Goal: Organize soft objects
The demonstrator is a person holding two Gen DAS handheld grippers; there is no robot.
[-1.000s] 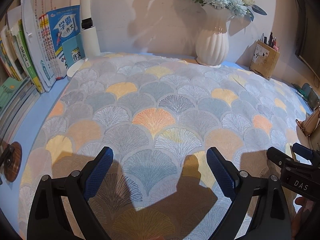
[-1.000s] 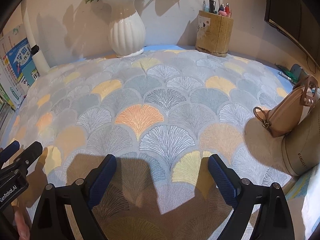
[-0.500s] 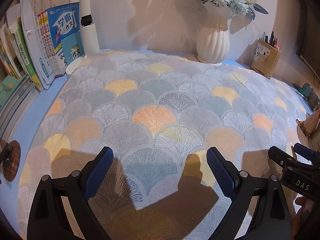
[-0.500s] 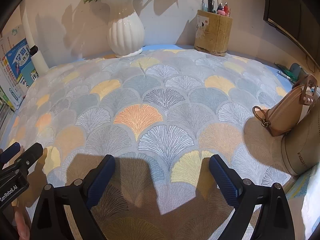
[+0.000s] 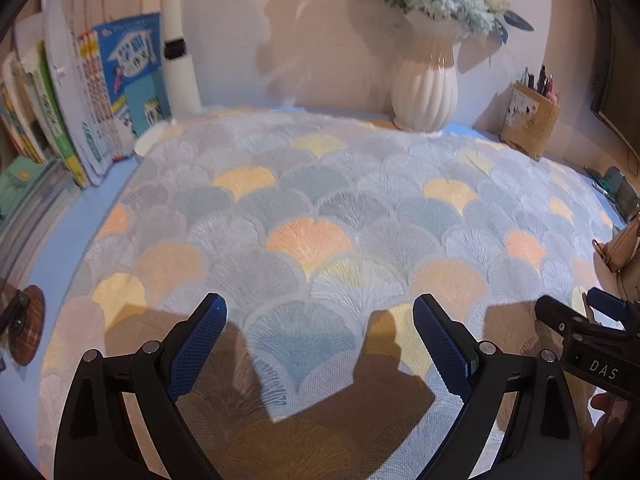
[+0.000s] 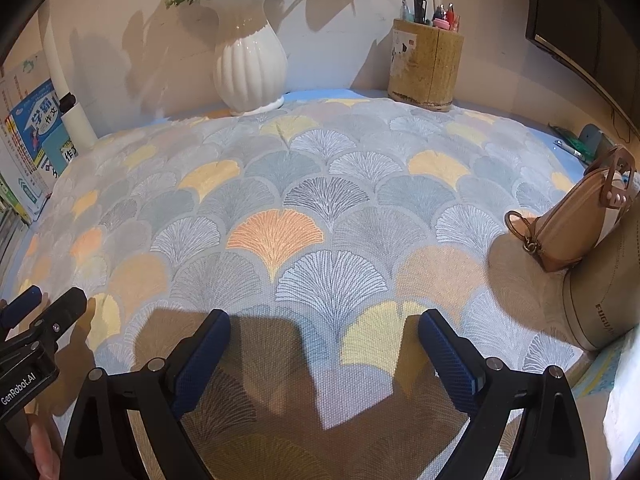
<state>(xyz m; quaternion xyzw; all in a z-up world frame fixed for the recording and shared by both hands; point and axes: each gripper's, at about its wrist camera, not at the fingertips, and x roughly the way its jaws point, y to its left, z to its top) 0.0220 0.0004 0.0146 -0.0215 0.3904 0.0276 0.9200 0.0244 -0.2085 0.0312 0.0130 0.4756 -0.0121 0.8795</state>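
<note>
Both views sit low over the near edge of the patterned cloth (image 5: 312, 216) and face the back wall, with the white vase (image 5: 424, 92) as landmark. The left wrist view looks from left of the vase (image 6: 250, 72), taking in the books (image 5: 80, 108) far to its left. The right wrist view looks from right of it, reaching the pen holder (image 6: 426, 64) and tan bag (image 6: 568, 224). Both share the cloth (image 6: 280, 208), vase and pen holder (image 5: 528, 120), and each catches the other hand-held gripper at its edge.

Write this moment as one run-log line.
left gripper: open, empty | right gripper: open, empty | patterned cloth: spread flat, not gripped
</note>
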